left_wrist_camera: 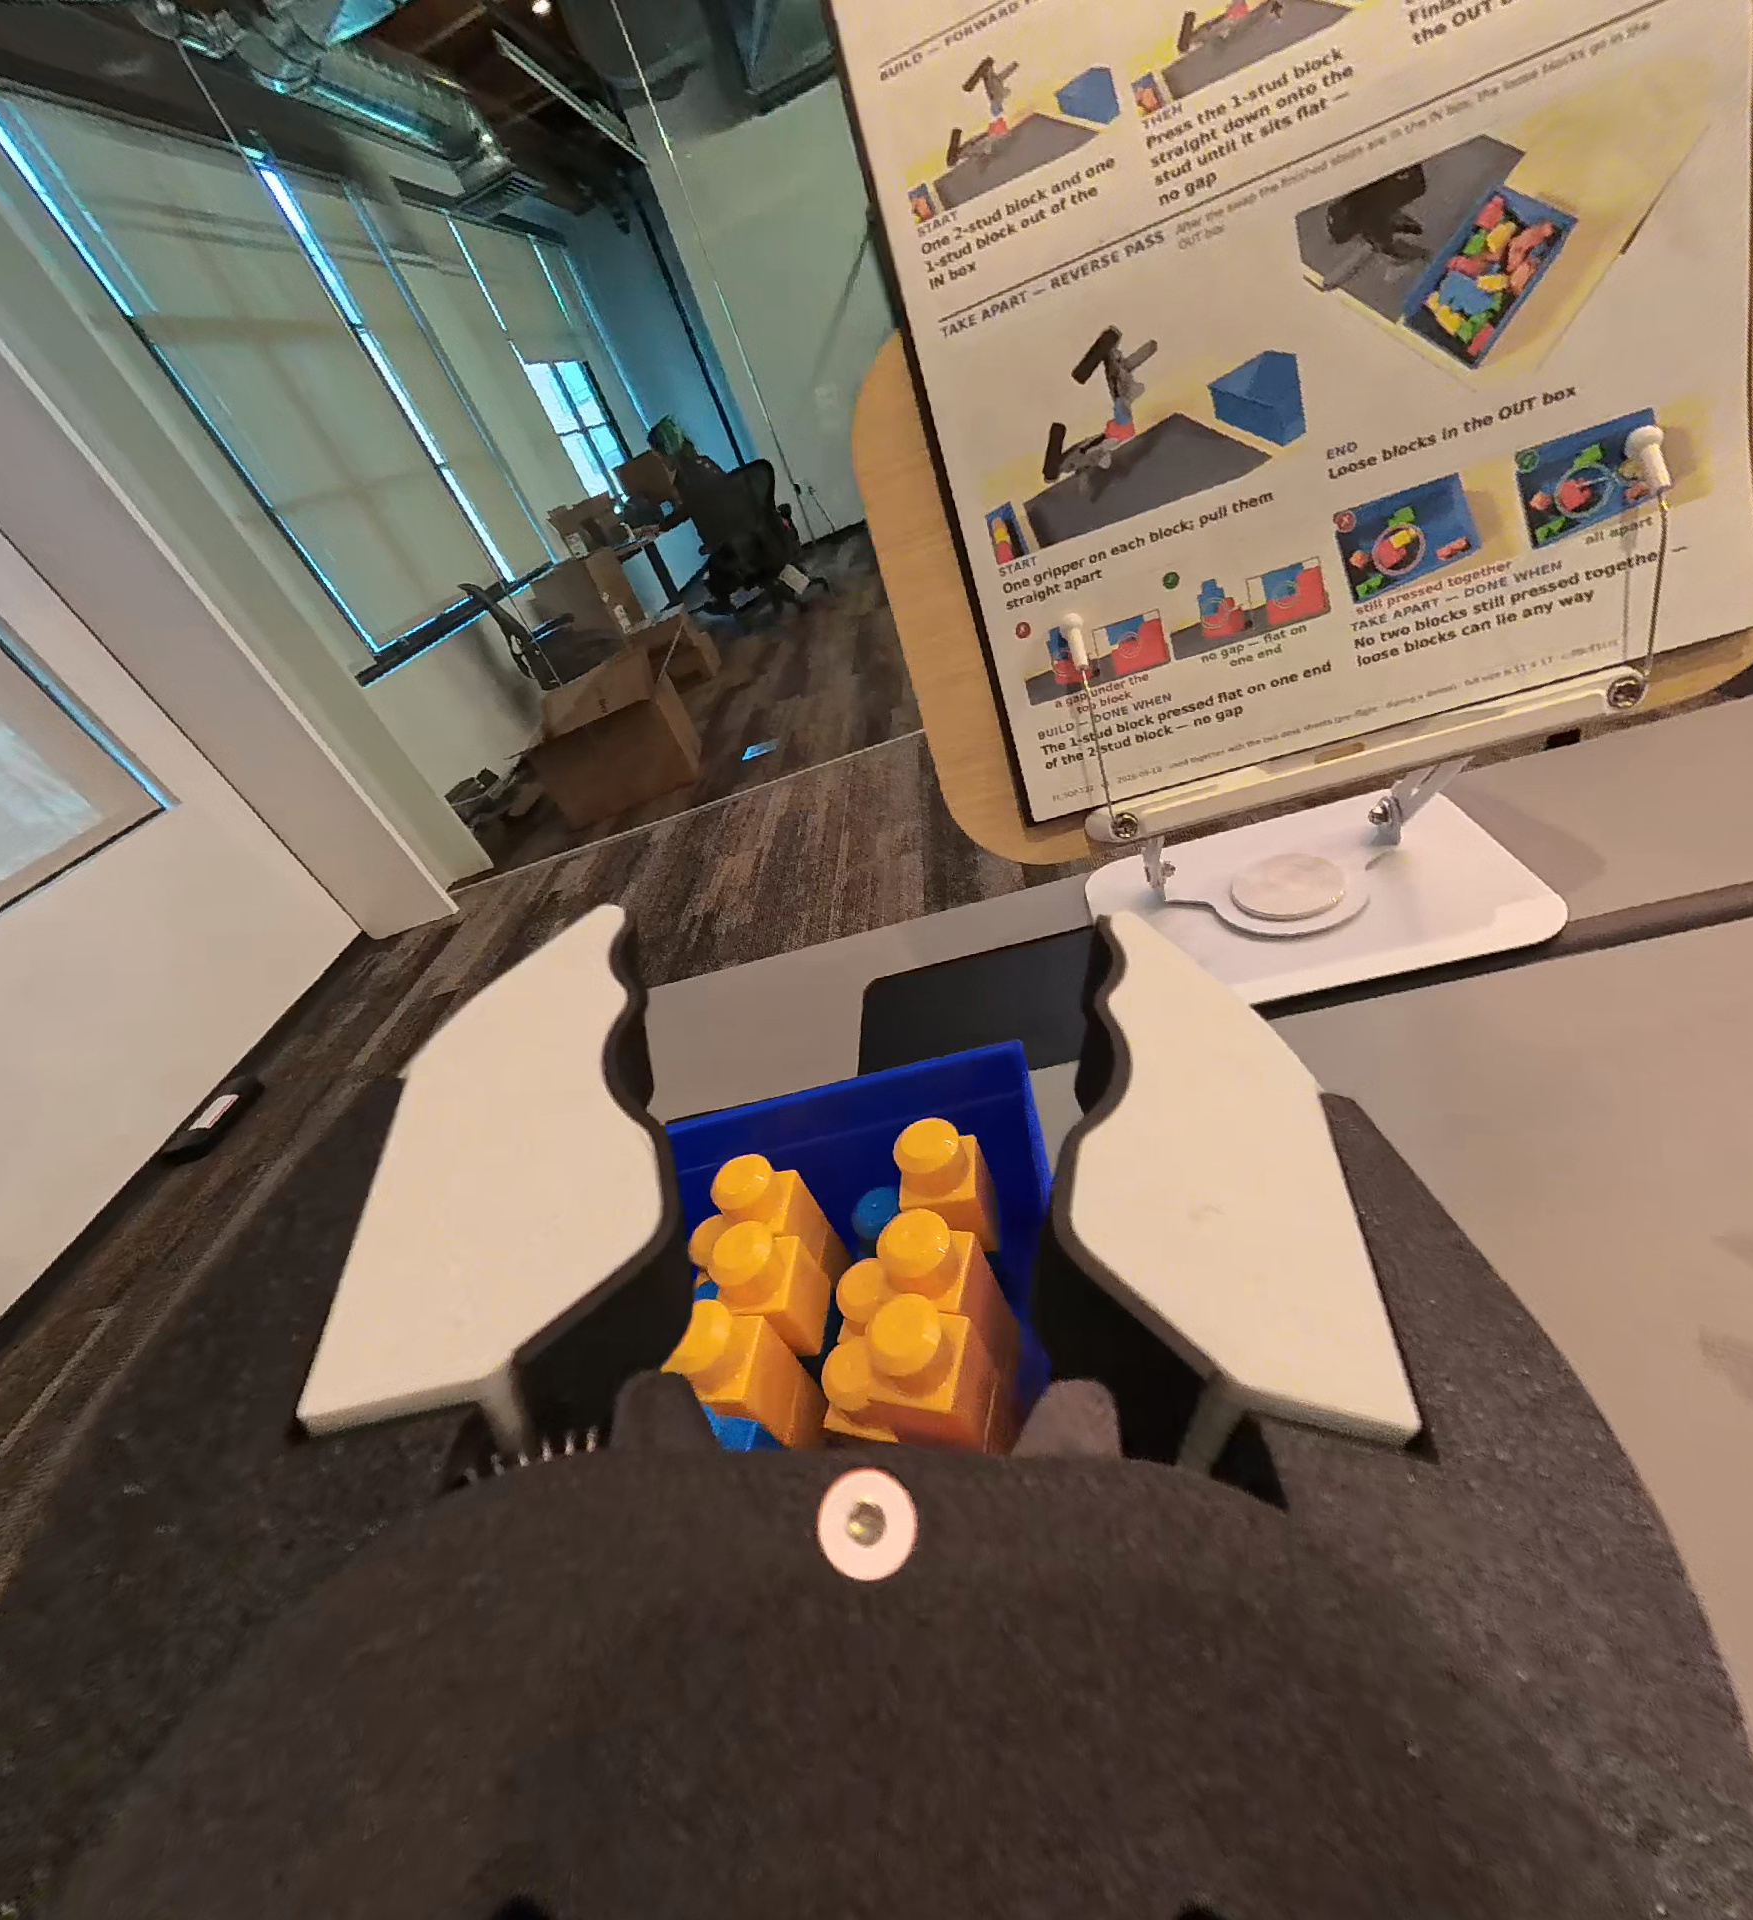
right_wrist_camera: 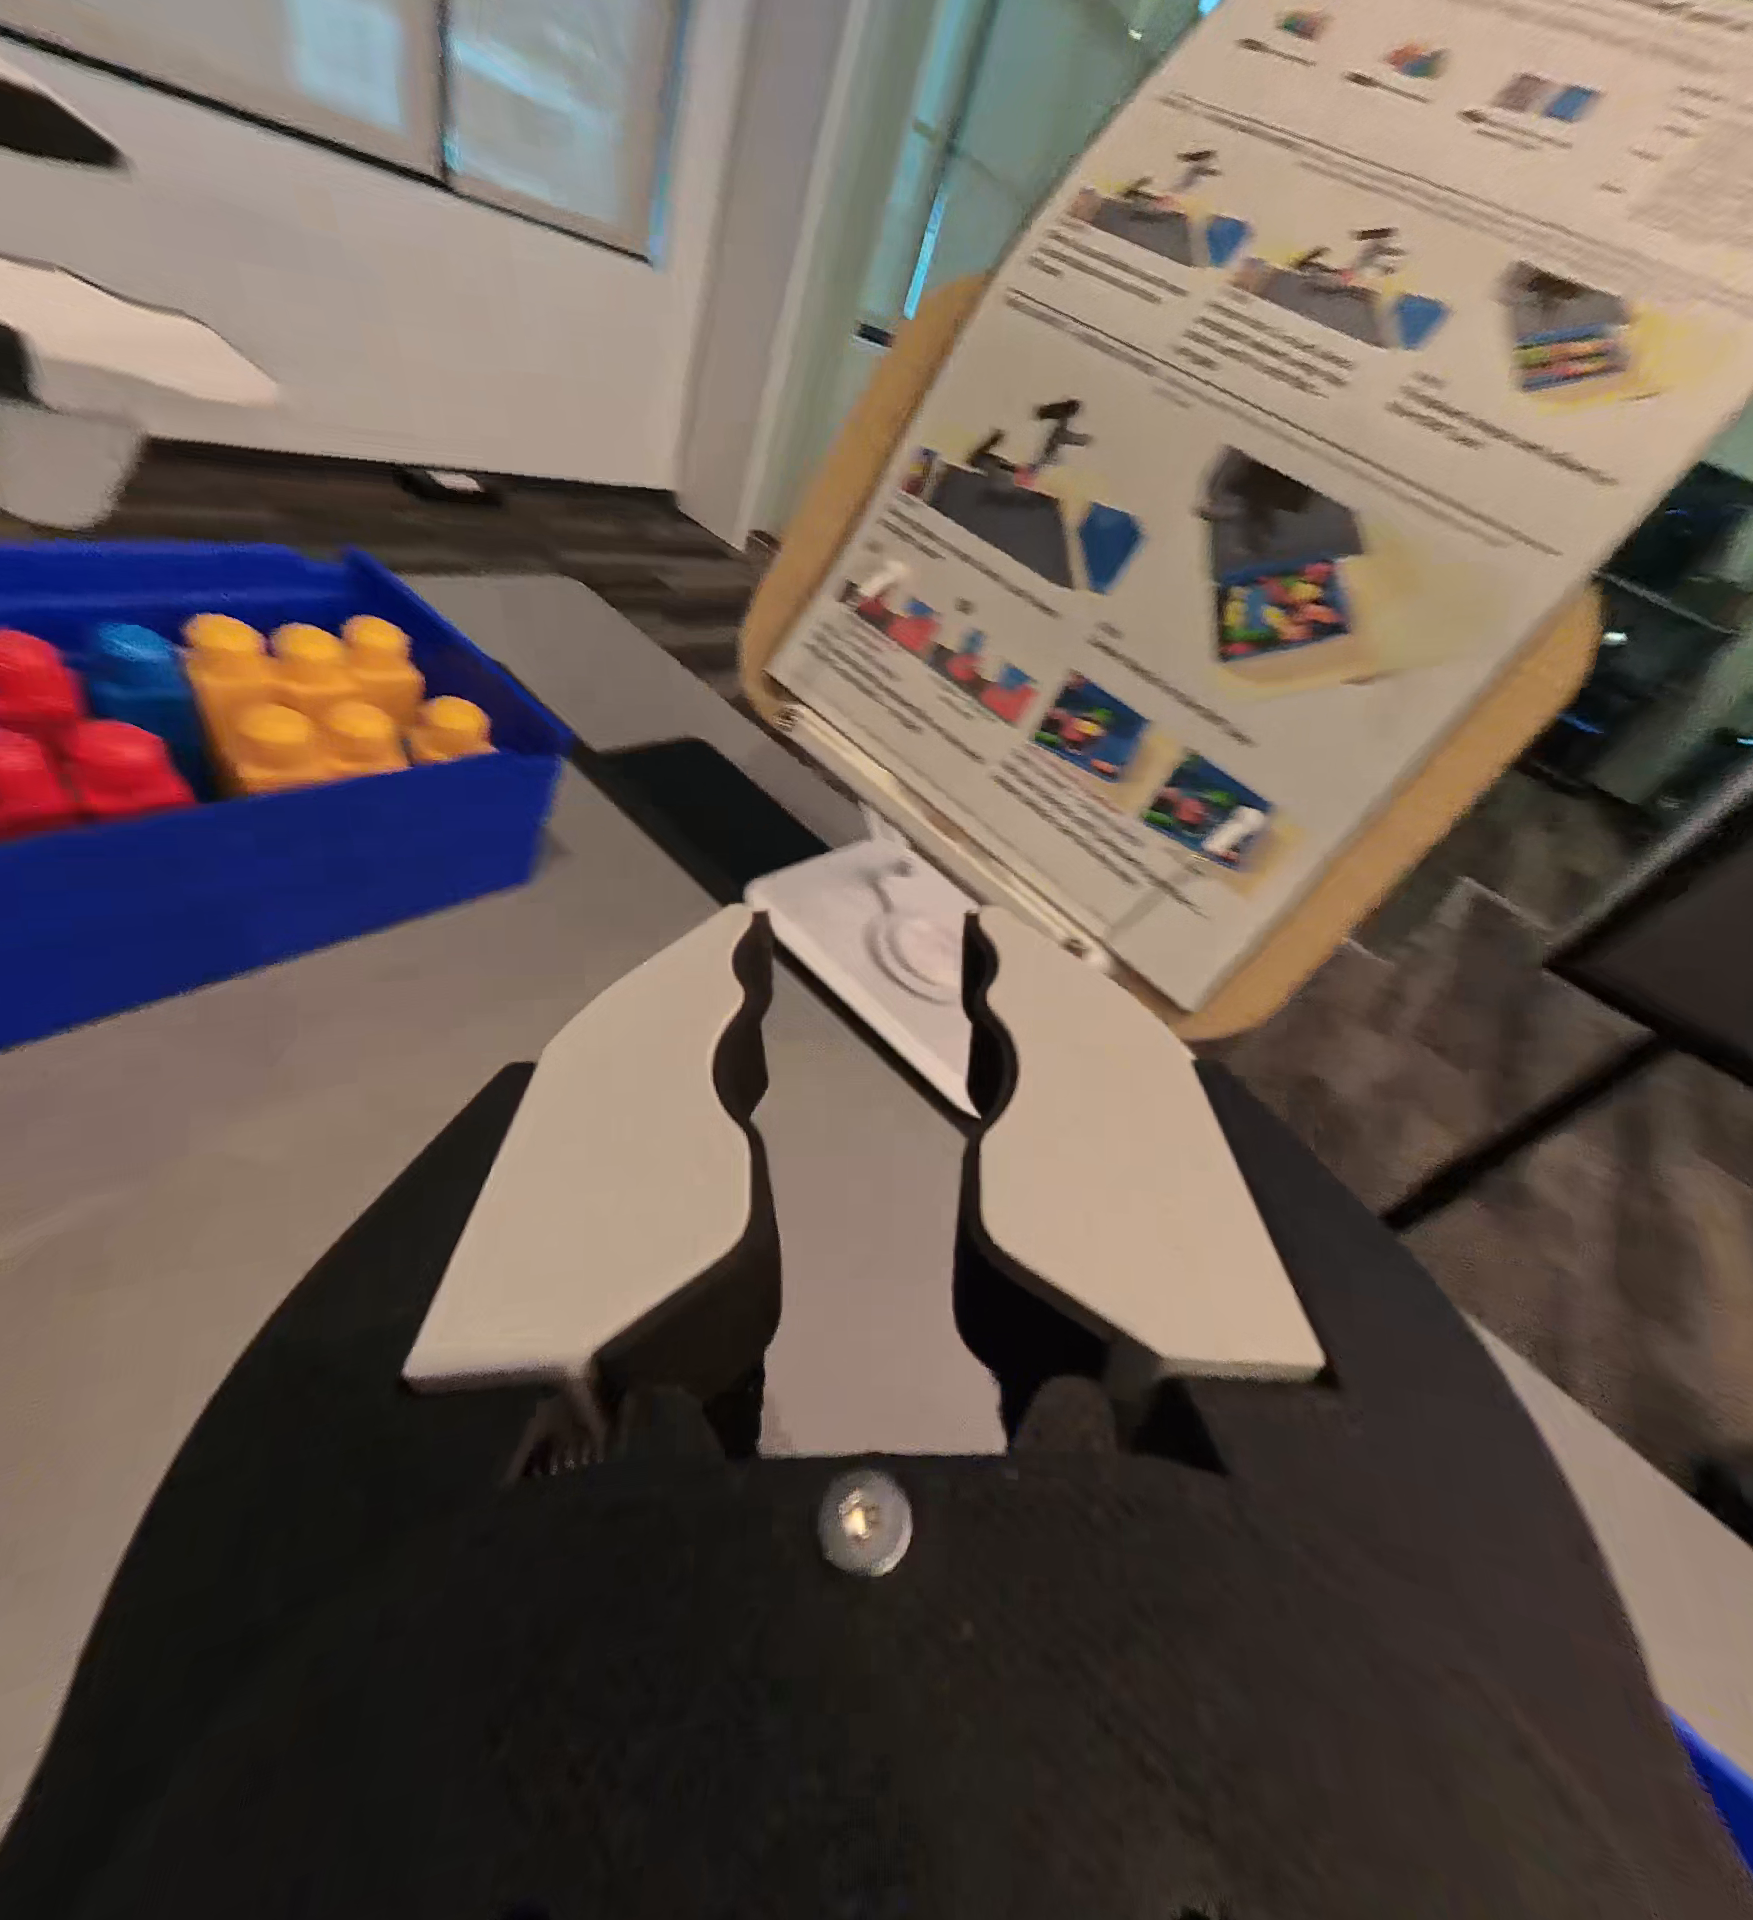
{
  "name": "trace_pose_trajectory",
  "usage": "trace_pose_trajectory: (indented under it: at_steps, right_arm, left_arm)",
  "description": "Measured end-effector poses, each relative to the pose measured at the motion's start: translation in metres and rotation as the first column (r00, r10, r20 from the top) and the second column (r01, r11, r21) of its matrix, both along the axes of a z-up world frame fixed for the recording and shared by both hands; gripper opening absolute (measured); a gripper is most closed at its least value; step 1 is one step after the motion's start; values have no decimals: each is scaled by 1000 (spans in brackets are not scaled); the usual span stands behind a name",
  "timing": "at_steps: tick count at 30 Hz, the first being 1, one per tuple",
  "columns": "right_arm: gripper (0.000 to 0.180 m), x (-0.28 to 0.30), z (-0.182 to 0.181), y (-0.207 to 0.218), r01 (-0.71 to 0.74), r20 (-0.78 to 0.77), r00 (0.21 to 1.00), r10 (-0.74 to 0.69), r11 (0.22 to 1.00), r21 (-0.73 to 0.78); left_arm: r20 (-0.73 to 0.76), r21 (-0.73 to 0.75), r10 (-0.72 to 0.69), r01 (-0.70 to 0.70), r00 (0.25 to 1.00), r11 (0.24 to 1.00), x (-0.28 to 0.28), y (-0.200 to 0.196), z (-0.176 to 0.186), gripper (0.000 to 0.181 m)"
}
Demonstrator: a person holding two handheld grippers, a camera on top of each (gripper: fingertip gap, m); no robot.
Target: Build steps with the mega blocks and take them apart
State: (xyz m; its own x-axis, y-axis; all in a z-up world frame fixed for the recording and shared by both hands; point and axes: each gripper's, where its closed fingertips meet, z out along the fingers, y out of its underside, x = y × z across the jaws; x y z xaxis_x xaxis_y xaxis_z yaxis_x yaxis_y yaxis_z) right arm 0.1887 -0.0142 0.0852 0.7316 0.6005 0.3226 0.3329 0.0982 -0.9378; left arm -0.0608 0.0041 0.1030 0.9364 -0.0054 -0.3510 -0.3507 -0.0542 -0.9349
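above the blue bin (left_wrist_camera: 955, 1091) the left claw (left_wrist_camera: 856, 1039) hangs released over yellow blocks (left_wrist_camera: 913, 1340); the right claw (right_wrist_camera: 867, 1023) is released, empty. no steps seem taken out yet.

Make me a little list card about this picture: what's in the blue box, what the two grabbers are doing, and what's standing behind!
Blue box: on the grey table, holding blocks
Yellow blocks: grouped at the box's right end
Red blocks: at its left end
Blue block: between red and yellow
Left gripper: open, above the yellow blocks, holding nothing
Right gripper: open, empty, over bare table
Behind: instruction sheet on a wooden stand
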Motion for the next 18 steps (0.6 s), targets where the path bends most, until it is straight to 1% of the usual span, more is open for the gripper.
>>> trace_pose_trajectory:
  at_steps: [2,3,5,6,8,11,14,18]
  right_arm:
    - [37,-18,-5,-2,-22,-19,1000,22,1000,-9]
    - [40,-24,-8,-2,-12,-21,1000,12,1000,-1]
    - [40,-34,-13,0,10,-26,1000,-10,1000,9]
    - [38,-37,-17,2,28,-30,999,-28,1000,3]
    - [27,-42,-22,6,69,-41,997,-70,998,-9]
    - [26,-45,-23,12,113,-76,991,-111,993,20]
    - [25,-41,-34,21,189,-55,981,-188,982,7]
    - [29,-35,-53,32,258,32,966,-258,966,-11]
  left_arm:
    - [-7,-17,-10,10,1000,1000,6,1,-5,81]
    - [-14,-27,-15,14,1000,1000,8,2,-8,82]
    - [-27,-39,-24,23,999,999,14,2,-13,82]
    - [-33,-46,-29,28,999,999,17,3,-15,82]
    - [-45,-53,-39,37,998,998,23,3,-19,82]
    - [-60,-73,-50,45,997,996,29,4,-25,82]
    - [-62,-93,-58,52,996,994,33,5,-31,83]
    - [-73,-134,-58,48,996,990,33,7,-40,83]
